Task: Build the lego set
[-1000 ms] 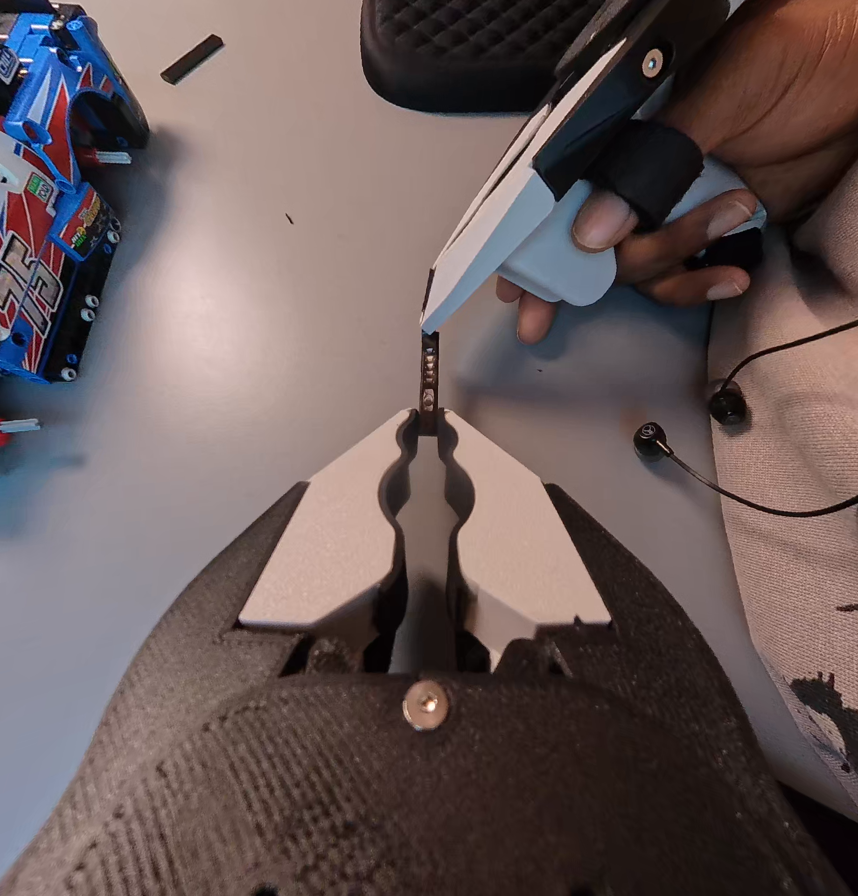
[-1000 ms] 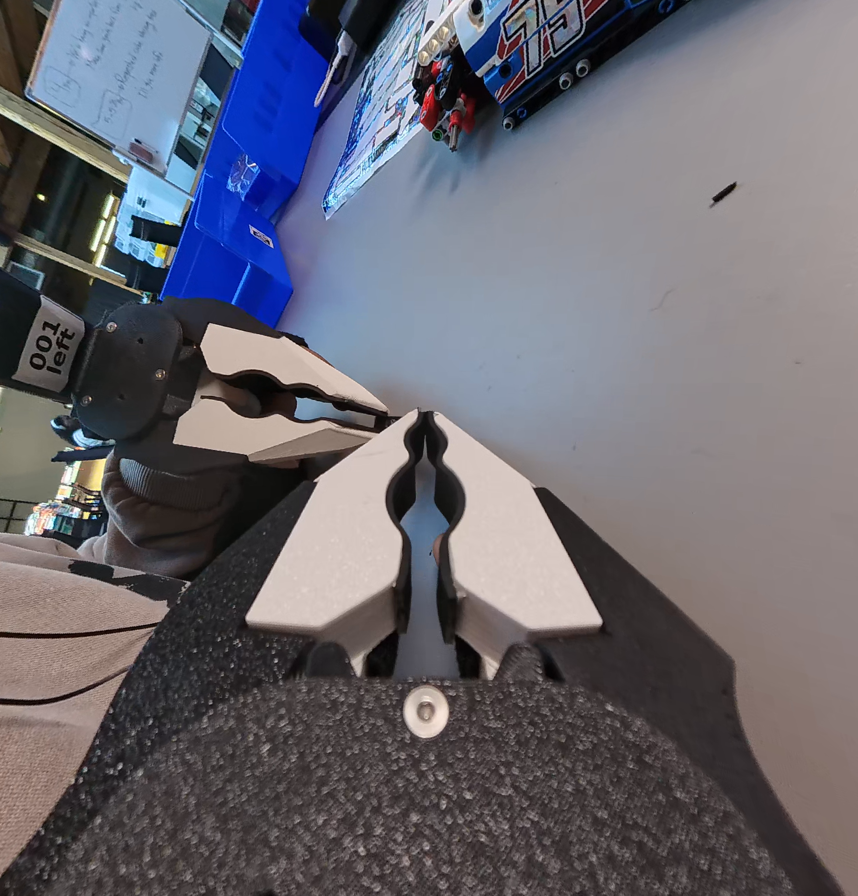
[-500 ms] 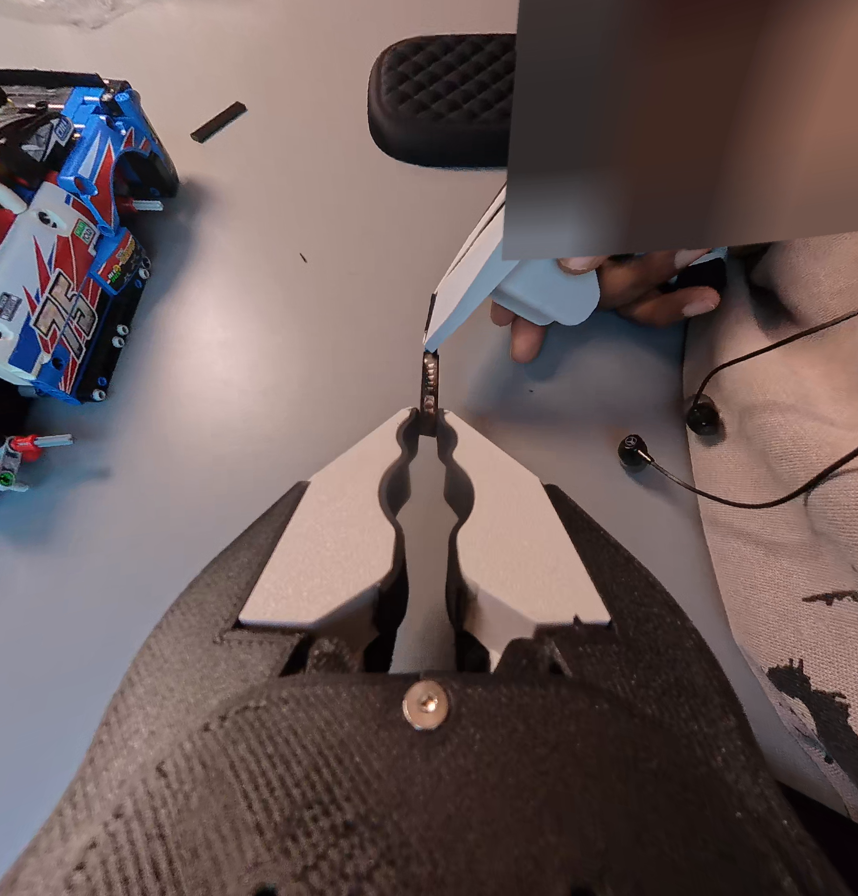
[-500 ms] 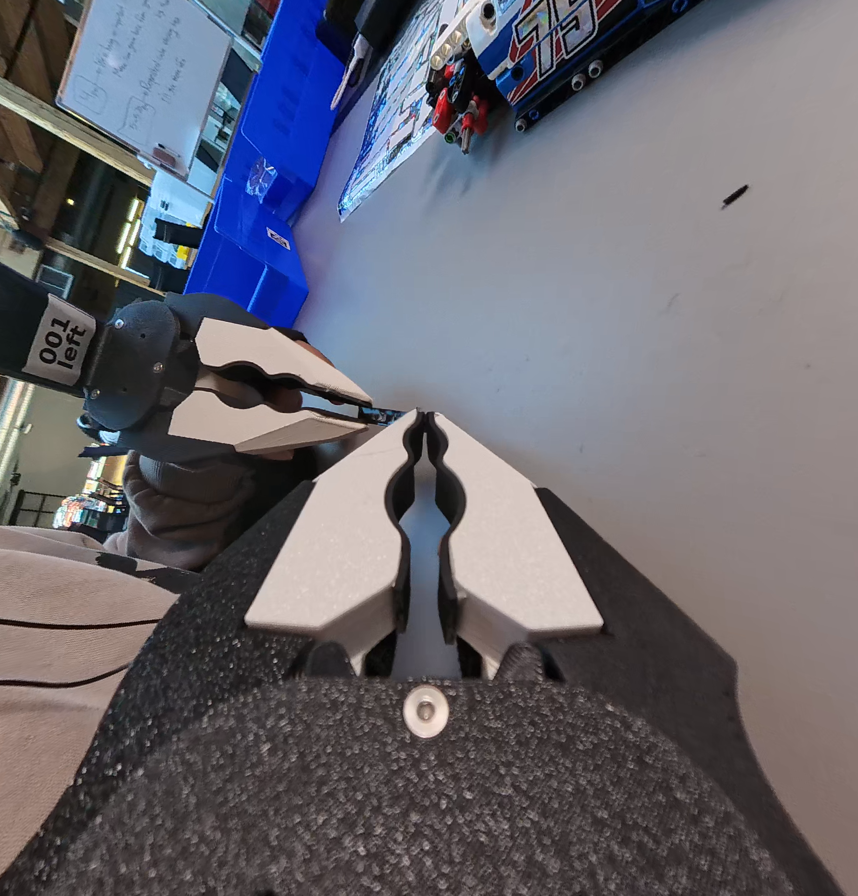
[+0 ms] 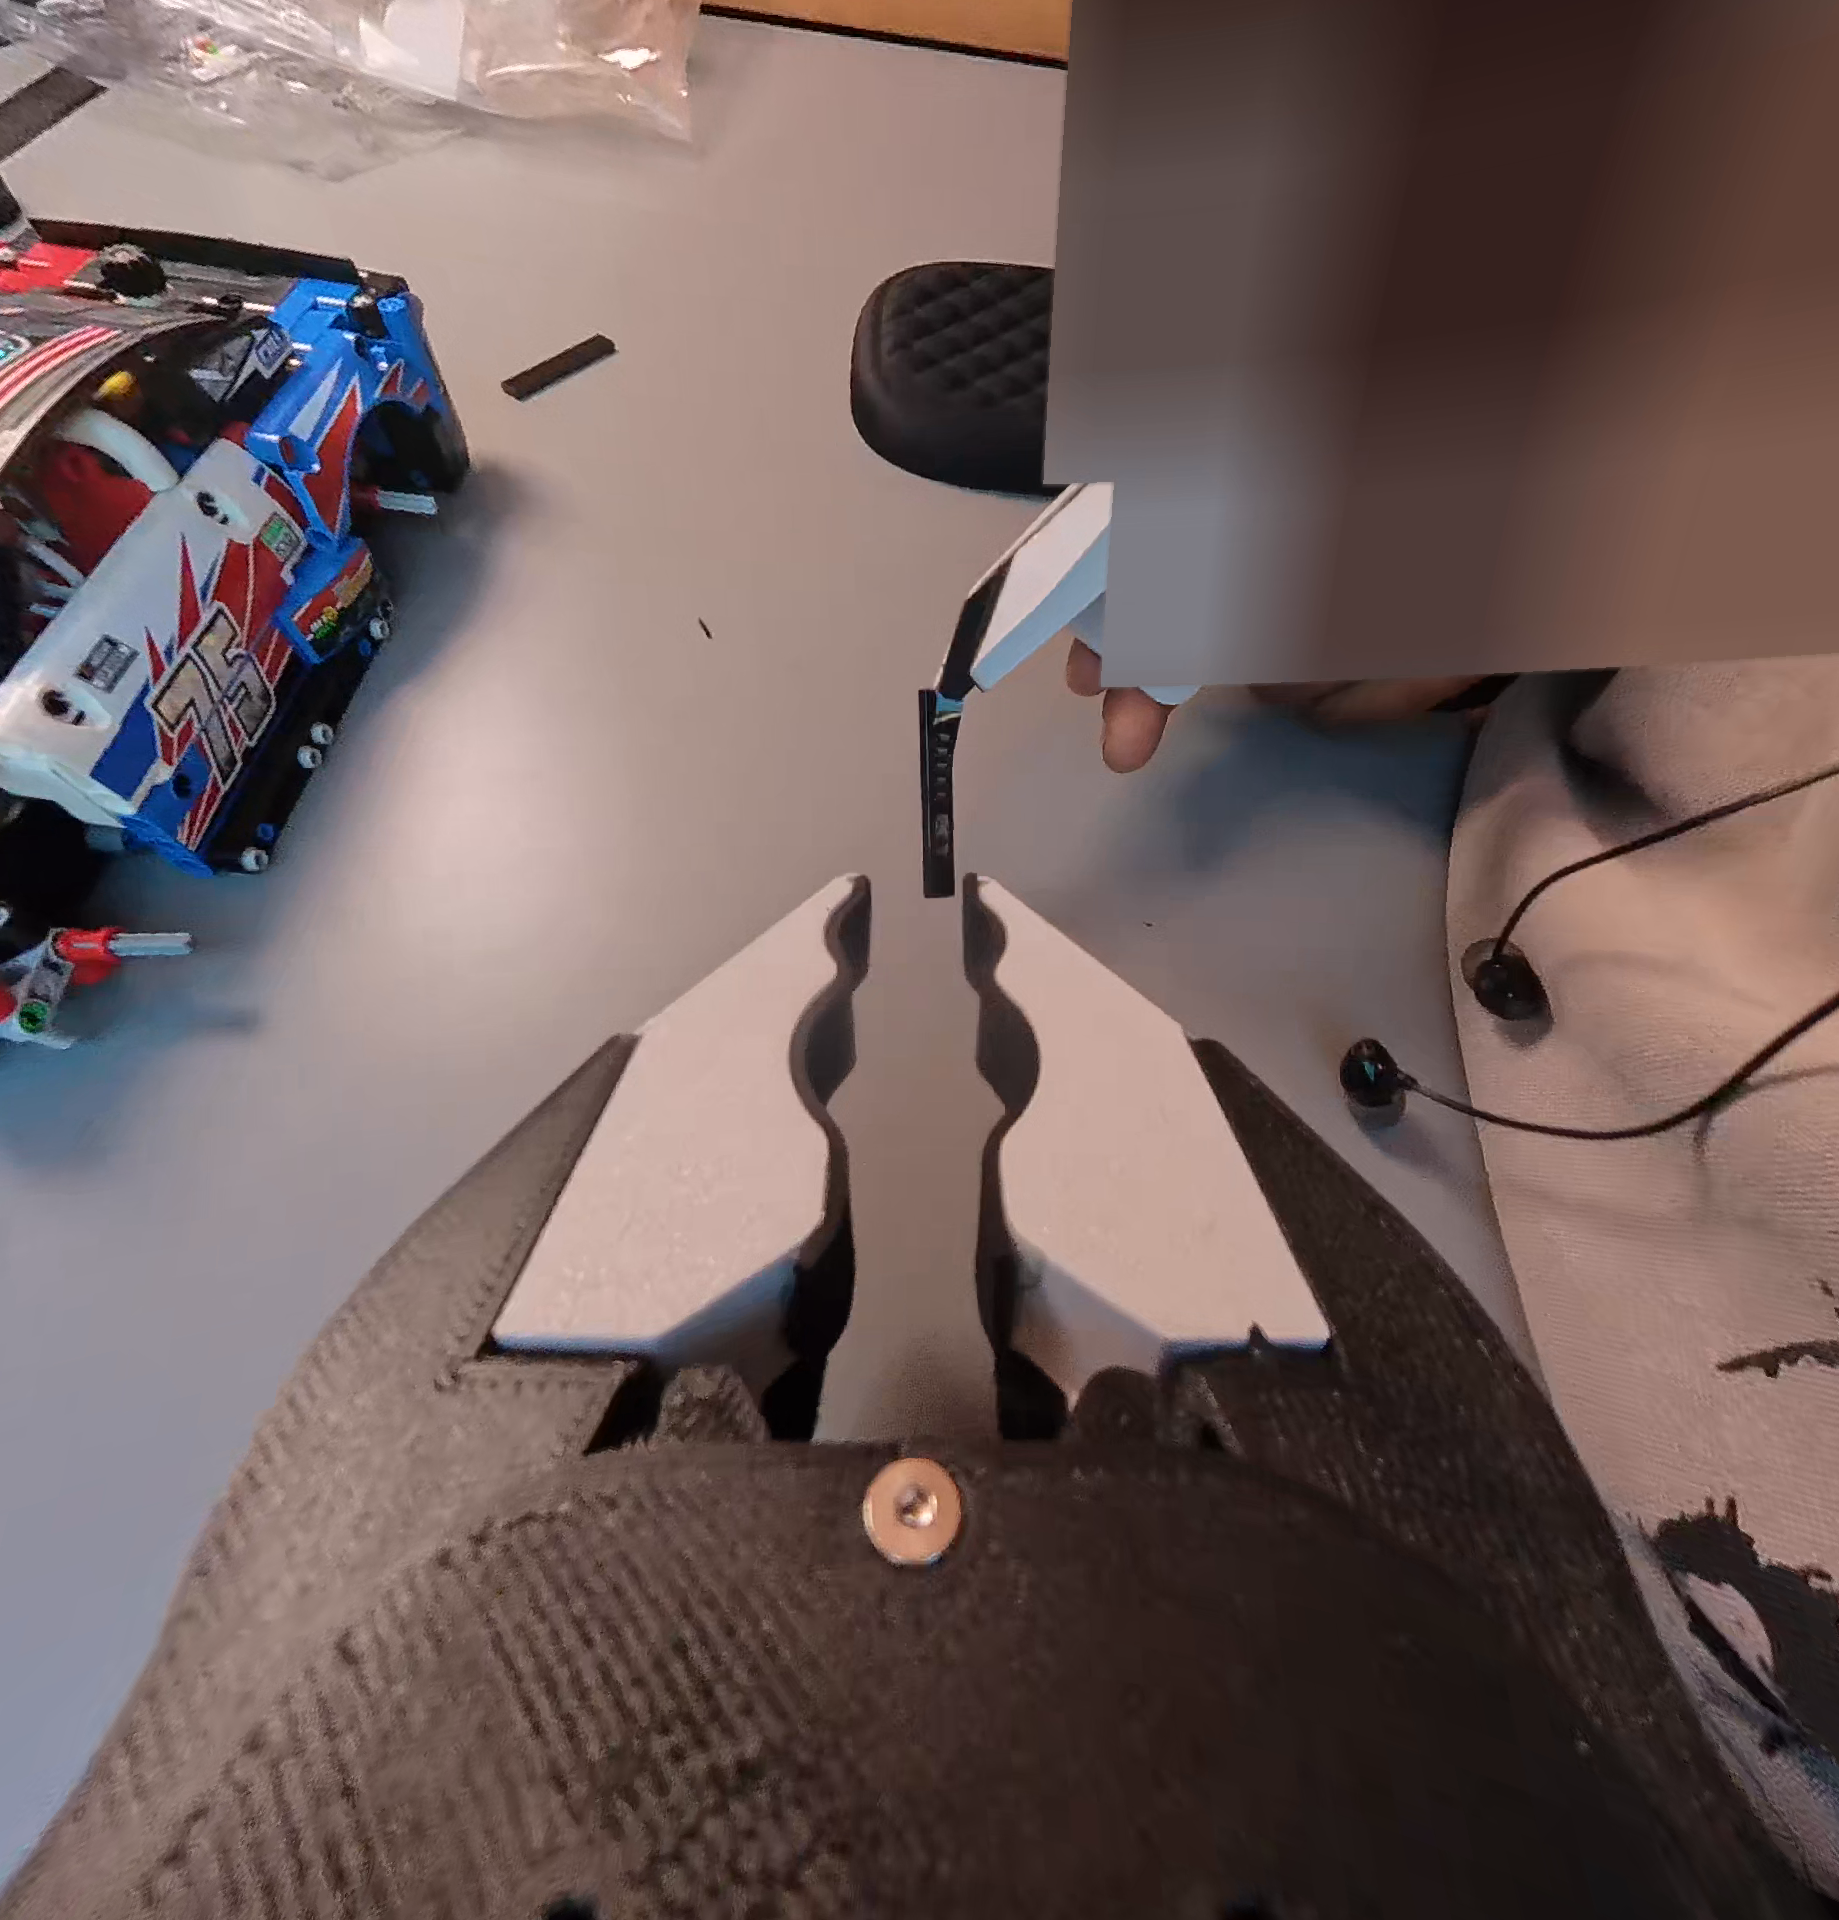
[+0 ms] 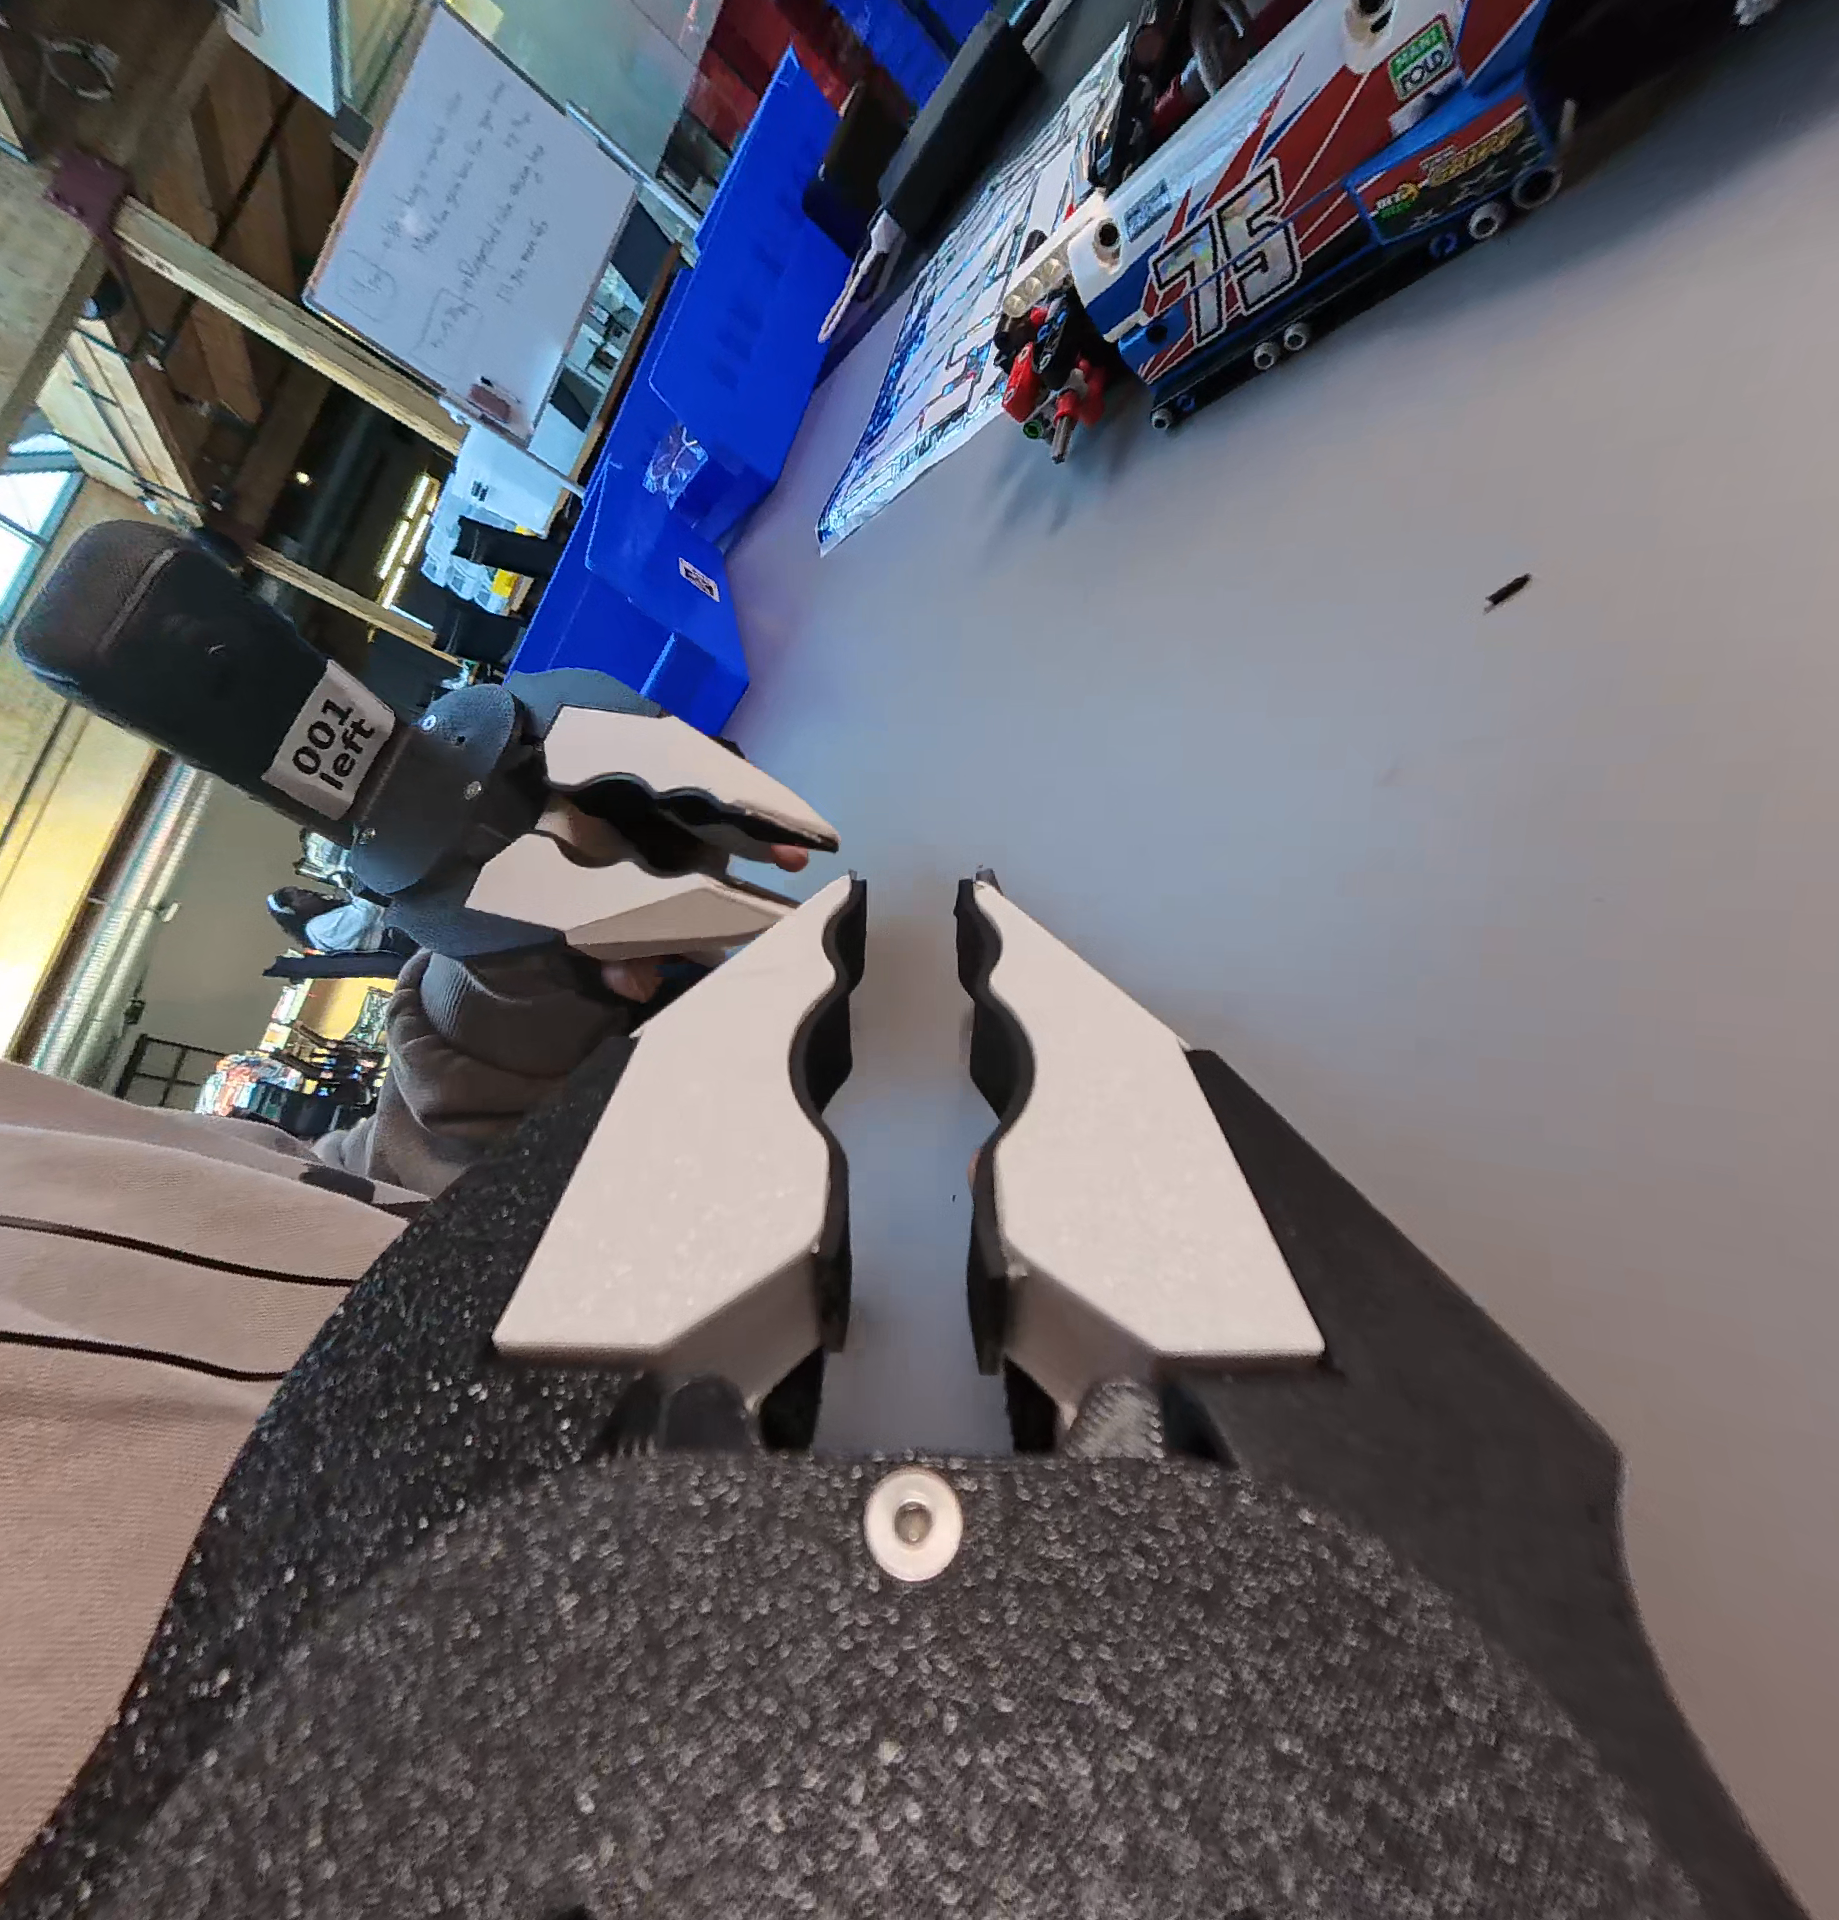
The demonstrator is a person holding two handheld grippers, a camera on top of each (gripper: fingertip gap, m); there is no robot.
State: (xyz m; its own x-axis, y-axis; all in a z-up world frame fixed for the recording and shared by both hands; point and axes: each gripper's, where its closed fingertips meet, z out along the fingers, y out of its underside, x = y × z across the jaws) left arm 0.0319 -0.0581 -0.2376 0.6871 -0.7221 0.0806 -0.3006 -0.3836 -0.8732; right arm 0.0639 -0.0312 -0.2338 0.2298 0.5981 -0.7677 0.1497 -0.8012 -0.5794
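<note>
Above the near edge of the grey table (image 5: 582,987), close to the seated person's sweatshirt, the left gripper (image 5: 915,888) stands with its jaws parted and empty, tips just below a thin black lego beam (image 5: 938,800) that hangs upright in the air. The beam's upper end meets the tip of the right gripper (image 6: 912,883), whose own camera shows its jaws equally parted with nothing visible between them, so what supports the beam cannot be told. The pose reads as a hand-over or re-grip, likely to turn the piece before fitting. The part-built blue, white and red lego car (image 5: 198,623) waits well apart toward the table's left edge, a loose black strip (image 5: 560,366) and clear parts bags (image 5: 375,73) nearer the far edge. A mosaic patch hides most of the right gripper's body and the hand holding it.
</note>
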